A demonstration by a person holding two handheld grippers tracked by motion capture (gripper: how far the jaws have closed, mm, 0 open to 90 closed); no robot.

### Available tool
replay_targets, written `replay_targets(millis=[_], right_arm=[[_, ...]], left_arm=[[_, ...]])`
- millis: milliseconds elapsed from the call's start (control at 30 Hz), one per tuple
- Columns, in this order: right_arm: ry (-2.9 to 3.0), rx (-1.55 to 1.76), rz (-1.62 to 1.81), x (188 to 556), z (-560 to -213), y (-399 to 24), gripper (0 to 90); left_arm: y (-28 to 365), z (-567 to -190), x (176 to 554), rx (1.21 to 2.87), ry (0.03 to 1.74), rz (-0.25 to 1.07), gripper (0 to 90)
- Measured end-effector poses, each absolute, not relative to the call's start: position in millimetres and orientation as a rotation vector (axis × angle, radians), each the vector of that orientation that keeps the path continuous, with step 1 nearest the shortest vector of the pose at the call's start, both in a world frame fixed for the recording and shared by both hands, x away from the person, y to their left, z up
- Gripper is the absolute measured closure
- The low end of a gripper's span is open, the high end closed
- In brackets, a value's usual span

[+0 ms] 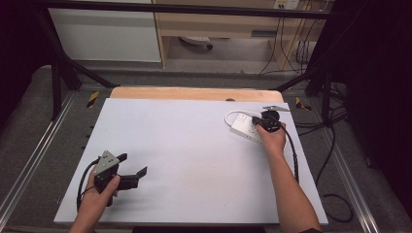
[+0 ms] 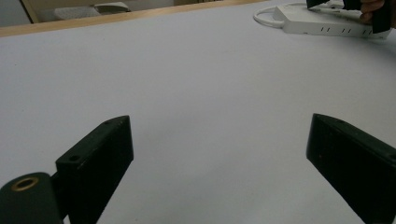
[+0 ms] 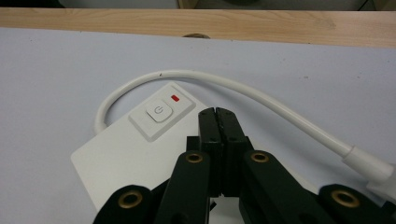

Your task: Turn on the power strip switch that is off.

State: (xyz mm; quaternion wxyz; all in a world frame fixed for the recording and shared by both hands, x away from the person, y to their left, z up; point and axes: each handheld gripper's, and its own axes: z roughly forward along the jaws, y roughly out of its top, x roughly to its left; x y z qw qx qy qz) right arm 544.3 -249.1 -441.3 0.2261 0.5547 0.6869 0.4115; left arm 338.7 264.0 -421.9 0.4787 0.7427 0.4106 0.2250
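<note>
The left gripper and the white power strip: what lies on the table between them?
Nothing: in the high view, bare white table stretches from the left gripper to the power strip. The left gripper view shows the same.

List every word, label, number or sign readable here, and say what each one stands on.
No words, brands or numbers can be read.
Power symbol (a circle with a stroke): on the white button of the power strip.
Small red mark beside that button: a plain rectangle, no text.
Yellow-and-black striped tags beside the table: stripes, no lettering.
</note>
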Motion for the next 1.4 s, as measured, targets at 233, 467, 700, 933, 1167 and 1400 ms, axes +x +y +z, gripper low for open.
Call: replay_targets(millis=[233,467,700,933,1167,1400], right_arm=[[1.889,1.524,1.137,544.2,-439.9,-248.9,90.0],[1.883,1.522,1.14,543.8,-438.8,-250.1,90.0],[1.853,1.492,1.185,540.7,-432.5,-248.5,89.2],[1.855,1.464,1.196,537.9,-428.0,-246.1,84.5],[1.858,1.455,1.206,535.1,-425.0,-245.4,81.0],[1.851,1.443,1.218,531.8,-418.8,-244.4,78.1]], left_arm=[[264.2,-421.7,338.6,1.813,1.003,0.55,7.4],[264.2,-421.8,338.7,1.814,1.003,0.55,7.4],[264.2,-421.9,338.7,1.814,1.003,0.549,7.4],[264.2,-421.8,338.4,1.814,1.003,0.55,7.4],[263.8,-421.9,338.9,1.816,1.002,0.549,7.4],[264.1,-421.9,338.6,1.816,1.003,0.55,7.4]])
